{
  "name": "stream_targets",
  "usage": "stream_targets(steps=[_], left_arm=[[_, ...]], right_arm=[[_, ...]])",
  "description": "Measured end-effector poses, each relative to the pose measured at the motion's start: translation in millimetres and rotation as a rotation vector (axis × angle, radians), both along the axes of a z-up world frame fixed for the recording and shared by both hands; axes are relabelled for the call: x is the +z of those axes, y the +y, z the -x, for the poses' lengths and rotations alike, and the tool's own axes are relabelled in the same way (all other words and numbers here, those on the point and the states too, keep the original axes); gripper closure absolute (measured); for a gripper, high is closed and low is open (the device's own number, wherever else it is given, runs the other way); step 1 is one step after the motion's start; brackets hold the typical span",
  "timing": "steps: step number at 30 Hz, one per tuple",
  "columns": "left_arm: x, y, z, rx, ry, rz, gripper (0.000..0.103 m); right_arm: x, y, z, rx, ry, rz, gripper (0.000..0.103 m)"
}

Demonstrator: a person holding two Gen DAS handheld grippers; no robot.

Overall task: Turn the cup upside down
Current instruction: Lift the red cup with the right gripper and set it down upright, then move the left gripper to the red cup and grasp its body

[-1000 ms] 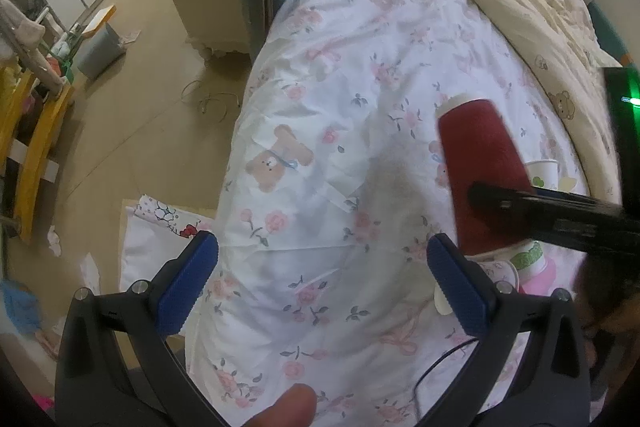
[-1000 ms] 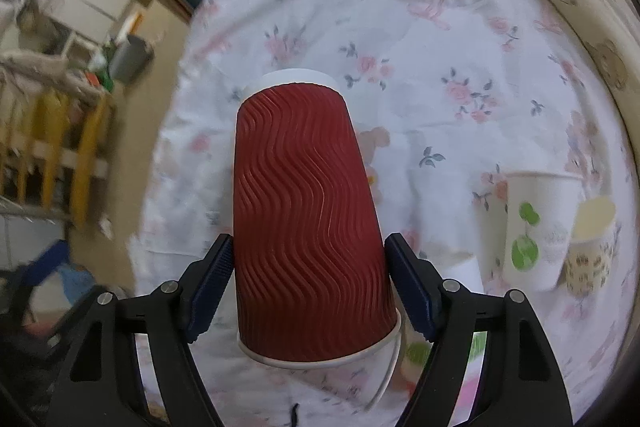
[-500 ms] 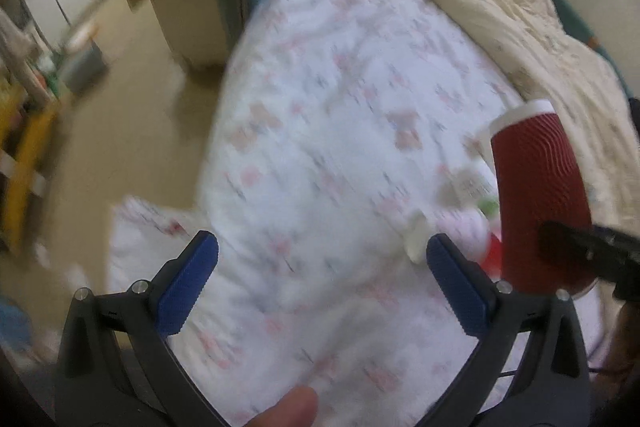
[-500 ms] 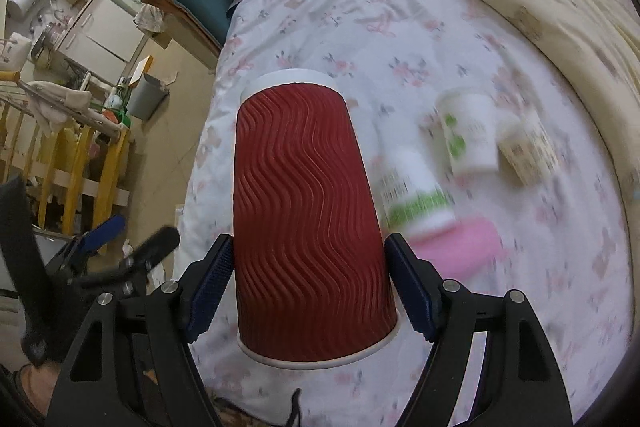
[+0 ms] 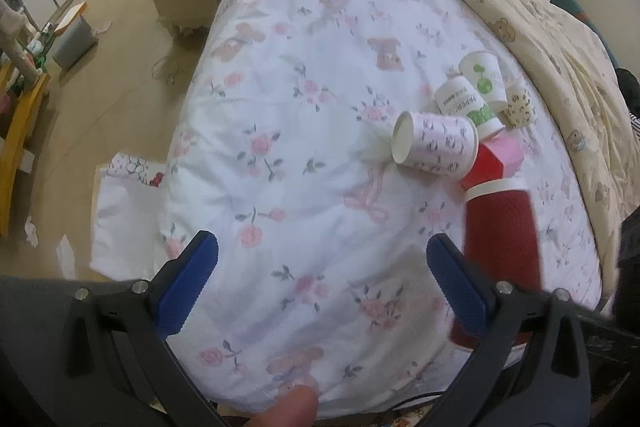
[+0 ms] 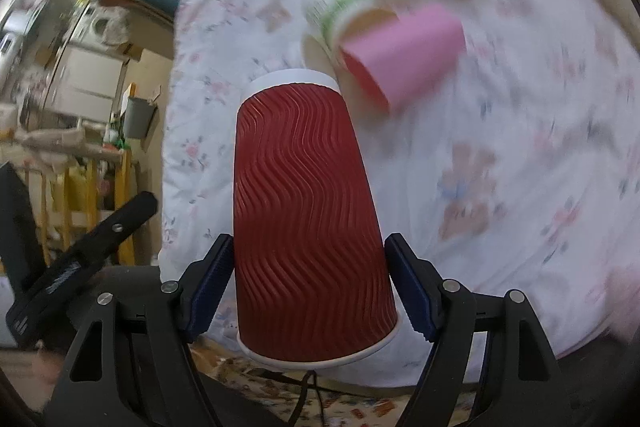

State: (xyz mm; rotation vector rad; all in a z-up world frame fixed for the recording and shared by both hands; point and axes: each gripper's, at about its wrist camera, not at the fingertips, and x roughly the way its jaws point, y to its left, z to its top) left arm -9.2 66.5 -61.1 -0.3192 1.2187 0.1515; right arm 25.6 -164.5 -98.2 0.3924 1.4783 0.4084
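Observation:
A red ribbed paper cup (image 6: 308,223) with white rims sits between the blue pads of my right gripper (image 6: 308,283), which is shut on its wide end; the narrow base points away from the camera. The same cup shows at the right of the left wrist view (image 5: 500,243), over the floral bedsheet (image 5: 304,131). My left gripper (image 5: 320,279) is open and empty, over the near part of the bed, left of the red cup.
Several paper cups lie on the sheet: a patterned white one (image 5: 436,143) on its side, a pink one (image 6: 404,55), green-printed ones (image 5: 480,79) and a spotted one (image 5: 520,103). A beige quilt (image 5: 540,11) covers the bed's right side. Floor and furniture lie to the left.
The right gripper has carried the red cup back and lower toward the bed's near edge. The lying cups now appear farther off. The left gripper has stayed open.

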Motion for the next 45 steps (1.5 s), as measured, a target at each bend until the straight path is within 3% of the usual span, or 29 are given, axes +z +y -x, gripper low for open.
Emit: stream_targets(steps=[6,15,18,27,30,32,38,45], left_arm=[[-2,-6,-1,-0.016,0.003,-0.01,0.0],[-8,-17,-5,-0.049,0.018,-0.032,0.0],[-7,-20,-6,-0.053,0.013,-0.044,0.0],[-11,-19,-6,-0.049,0.022,-0.055,0.0],[-10,-20,-5,-0.05,0.014,-0.062,0.0],[-9,-20,-5,-0.051,0.01,-0.065,0.0],[-7,-19,-6,-0.043,0.009,-0.067,0.0],[-5,-21,-4,-0.049,-0.004,-0.081,0.0]], right_arm=[[-31,5,8,-0.013,0.041,0.026,0.024],[-47,3,8,-0.023,0.053,0.012,0.021],[-46,1,7,-0.03,0.045,0.035,0.013],[-9,-6,8,-0.009,-0.058,0.051,0.009],[11,-9,11,-0.019,-0.153,0.184,0.009],[23,-11,14,-0.004,-0.208,0.209,0.009],[42,-28,20,-0.021,-0.239,0.295,0.009],[62,-35,30,-0.012,-0.303,0.311,0.009]])
